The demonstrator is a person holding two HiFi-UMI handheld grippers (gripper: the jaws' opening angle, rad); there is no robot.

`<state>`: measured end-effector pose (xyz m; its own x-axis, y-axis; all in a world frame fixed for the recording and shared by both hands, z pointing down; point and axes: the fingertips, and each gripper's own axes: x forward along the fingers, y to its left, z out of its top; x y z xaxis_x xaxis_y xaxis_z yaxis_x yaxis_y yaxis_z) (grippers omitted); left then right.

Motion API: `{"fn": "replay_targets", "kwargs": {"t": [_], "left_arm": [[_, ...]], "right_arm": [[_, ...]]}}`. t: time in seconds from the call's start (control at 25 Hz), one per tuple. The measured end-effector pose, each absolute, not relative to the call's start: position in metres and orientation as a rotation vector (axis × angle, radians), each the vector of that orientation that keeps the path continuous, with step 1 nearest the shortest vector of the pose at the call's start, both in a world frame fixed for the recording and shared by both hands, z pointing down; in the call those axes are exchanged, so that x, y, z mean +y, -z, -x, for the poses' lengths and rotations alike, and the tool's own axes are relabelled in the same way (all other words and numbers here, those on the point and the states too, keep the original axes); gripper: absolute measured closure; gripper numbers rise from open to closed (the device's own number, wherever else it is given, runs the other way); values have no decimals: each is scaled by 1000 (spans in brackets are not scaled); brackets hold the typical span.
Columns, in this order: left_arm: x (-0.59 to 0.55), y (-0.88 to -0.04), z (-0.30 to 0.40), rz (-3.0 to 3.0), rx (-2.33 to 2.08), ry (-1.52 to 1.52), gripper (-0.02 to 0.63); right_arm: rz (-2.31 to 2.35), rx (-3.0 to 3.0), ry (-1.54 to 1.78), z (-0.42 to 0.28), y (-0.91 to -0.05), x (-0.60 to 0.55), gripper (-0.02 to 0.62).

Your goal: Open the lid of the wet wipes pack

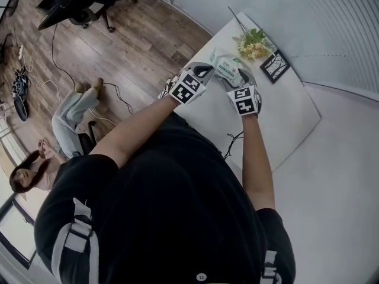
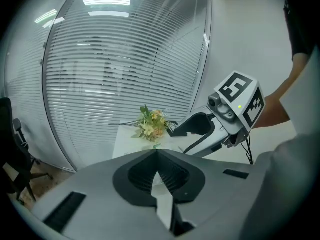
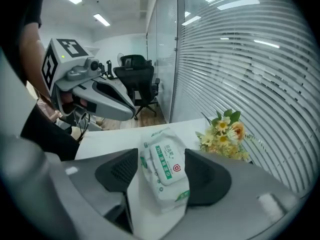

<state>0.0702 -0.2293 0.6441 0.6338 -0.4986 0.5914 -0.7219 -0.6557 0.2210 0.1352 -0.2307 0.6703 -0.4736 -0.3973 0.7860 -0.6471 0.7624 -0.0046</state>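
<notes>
The wet wipes pack (image 1: 227, 68) (image 3: 169, 176) is white with green print and lies on the white table (image 1: 284, 123). Its lid lies flat and closed on top. My right gripper (image 1: 239, 80) (image 3: 161, 154) has a jaw on each long side of the pack, pressed against it. My left gripper (image 1: 204, 71) (image 2: 156, 151) hovers just left of the pack with its jaws together and nothing between them. In the right gripper view the left gripper (image 3: 131, 115) hangs above the table behind the pack, apart from it. In the left gripper view the pack is hidden behind my own jaws.
A bunch of yellow flowers (image 1: 253, 43) (image 3: 225, 134) lies just beyond the pack, and a small black picture frame (image 1: 275, 65) lies beside it. A black cable (image 1: 232, 144) hangs at the table's near edge. A person (image 1: 53, 141) sits on the wooden floor to the left.
</notes>
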Motion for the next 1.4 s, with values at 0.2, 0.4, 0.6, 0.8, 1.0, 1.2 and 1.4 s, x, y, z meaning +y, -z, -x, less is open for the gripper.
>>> {"fn": "replay_targets", "kwargs": {"t": [0.2, 0.4, 0.6, 0.8, 1.0, 1.2, 1.4], "left_arm": [[-233, -663, -77, -2380, -937, -714, 606], [-239, -683, -85, -2360, -928, -753, 606], [-242, -704, -86, -2311, -913, -809, 606], [-246, -725, -87, -2265, -902, -858, 606], [-245, -743, -83, -2190, -903, -895, 606], [-244, -753, -83, -2157, -890, -918, 606], [-244, -757, -85, -2158, -885, -932, 606]], "right_arm": [[-751, -2081, -377, -135, -687, -239, 299], [-721, -2048, -366, -137, -703, -243, 299], [-697, -2027, -371, -137, -713, -245, 299], [-670, -2009, -357, -138, -722, -247, 299], [-642, -1987, -357, -139, -732, -247, 282], [-620, -1966, -336, -138, -743, -246, 282], [-611, -1945, -318, -140, -753, -249, 282]]}}
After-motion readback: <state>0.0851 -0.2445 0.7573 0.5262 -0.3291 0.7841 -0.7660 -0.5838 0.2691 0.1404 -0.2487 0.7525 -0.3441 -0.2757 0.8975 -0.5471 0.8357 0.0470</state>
